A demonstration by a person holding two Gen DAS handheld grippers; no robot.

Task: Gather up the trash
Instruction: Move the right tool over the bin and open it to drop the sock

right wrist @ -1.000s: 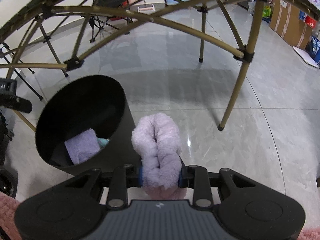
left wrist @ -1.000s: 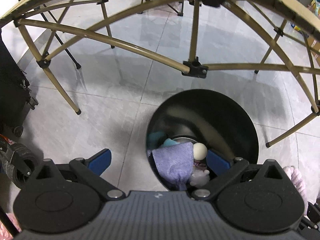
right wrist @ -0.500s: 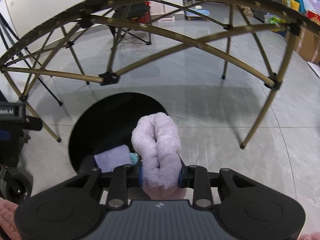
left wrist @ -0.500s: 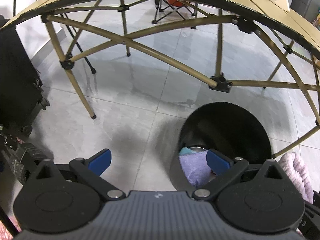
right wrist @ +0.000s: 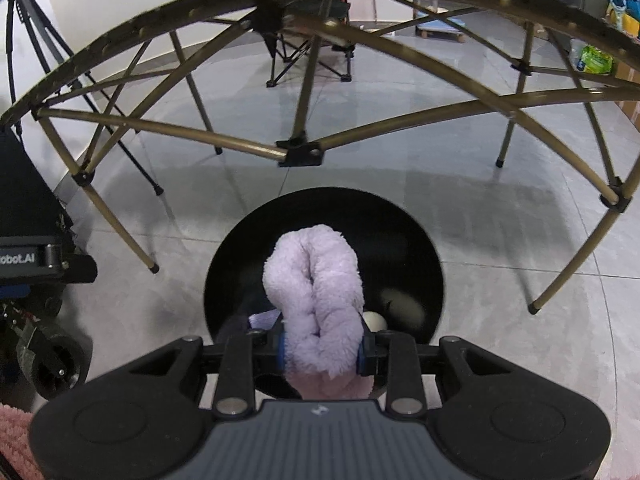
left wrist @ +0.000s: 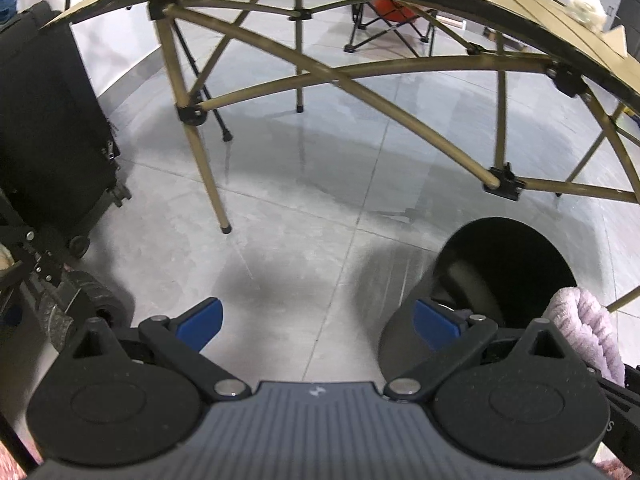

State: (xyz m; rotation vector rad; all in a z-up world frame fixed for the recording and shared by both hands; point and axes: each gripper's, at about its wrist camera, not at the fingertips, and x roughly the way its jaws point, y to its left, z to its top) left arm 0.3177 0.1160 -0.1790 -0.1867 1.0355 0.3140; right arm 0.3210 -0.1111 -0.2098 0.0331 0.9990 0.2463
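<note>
Right tongs (right wrist: 320, 350) clamped on a fluffy lilac cloth (right wrist: 316, 304), bunched and folded upright between the blue pads. Held directly above the open mouth of a black round bin (right wrist: 424, 264) standing on the grey tiled floor (right wrist: 500, 240). Inside the bin, glimpsed a pale purple rag (right wrist: 262, 318) left of the cloth and a cream ball (right wrist: 376, 321) right of it. Left tongs (left wrist: 318, 322) spread wide apart, gripping nothing, over bare floor left of the bin (left wrist: 516, 260). Beyond, gold folding frame of the worktop (right wrist: 296, 148); far back, a folding chair (right wrist: 308, 52). At left, black wheeled equipment (right wrist: 36, 292).
</note>
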